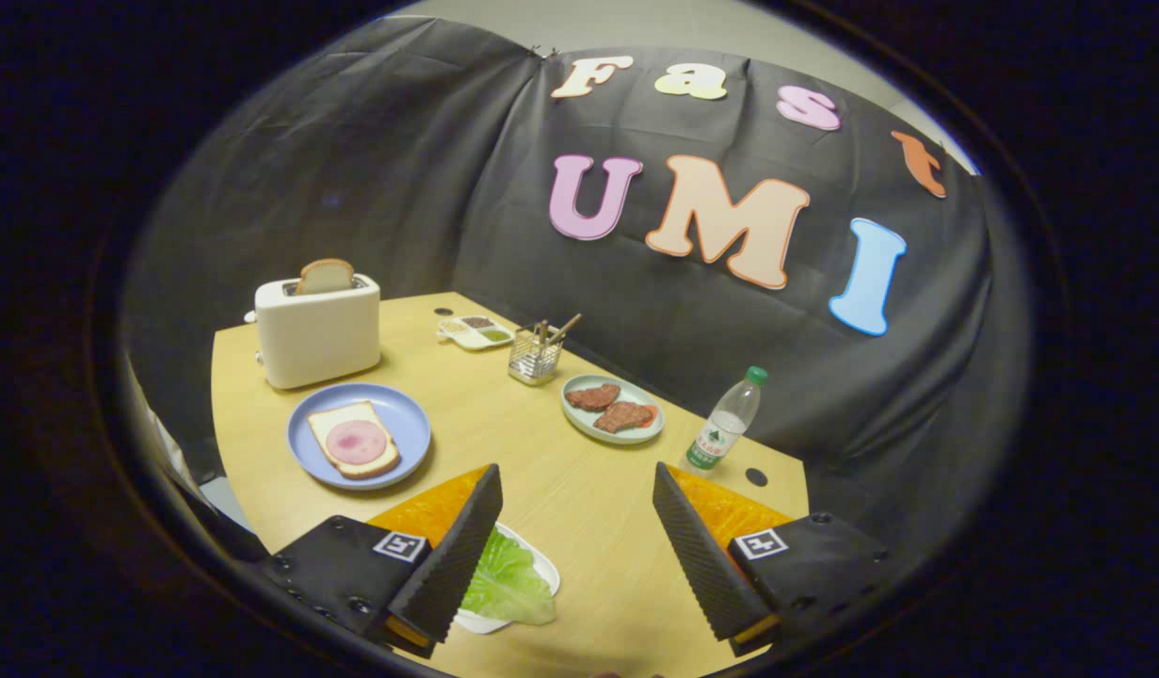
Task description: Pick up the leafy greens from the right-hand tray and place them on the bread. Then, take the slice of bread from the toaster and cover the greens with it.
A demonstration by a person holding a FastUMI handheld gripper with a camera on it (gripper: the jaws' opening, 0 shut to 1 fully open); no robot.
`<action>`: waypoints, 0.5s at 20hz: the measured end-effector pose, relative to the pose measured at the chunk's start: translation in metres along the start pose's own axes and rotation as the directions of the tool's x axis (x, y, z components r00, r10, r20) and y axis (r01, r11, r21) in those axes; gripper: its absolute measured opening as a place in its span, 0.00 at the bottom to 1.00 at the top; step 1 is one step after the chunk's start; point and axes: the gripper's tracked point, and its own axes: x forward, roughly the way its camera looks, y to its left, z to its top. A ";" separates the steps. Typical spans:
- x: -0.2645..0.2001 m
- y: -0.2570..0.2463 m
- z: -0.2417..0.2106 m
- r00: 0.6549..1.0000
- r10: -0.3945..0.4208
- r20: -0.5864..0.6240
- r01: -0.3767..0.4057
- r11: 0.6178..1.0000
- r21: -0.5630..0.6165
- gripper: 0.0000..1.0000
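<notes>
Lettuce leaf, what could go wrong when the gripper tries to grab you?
1. The lettuce leaf lies flat on its white tray, partly behind one finger of the open gripper, so the fingers may pinch the tray or slide off.
2. Carrying it to the bread with ham, it could droop and fall.
3. The toaster stands near the blue plate.
</notes>
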 end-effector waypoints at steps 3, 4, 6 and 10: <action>0.013 0.014 -0.026 0.997 0.061 -0.056 -0.061 0.998 -0.011 1.00; 0.017 0.020 -0.035 0.994 0.081 -0.075 -0.082 0.997 -0.012 1.00; 0.023 0.029 -0.049 0.988 0.111 -0.107 -0.113 0.993 -0.017 1.00; 0.033 0.048 -0.081 0.966 0.179 -0.186 -0.183 0.983 -0.010 1.00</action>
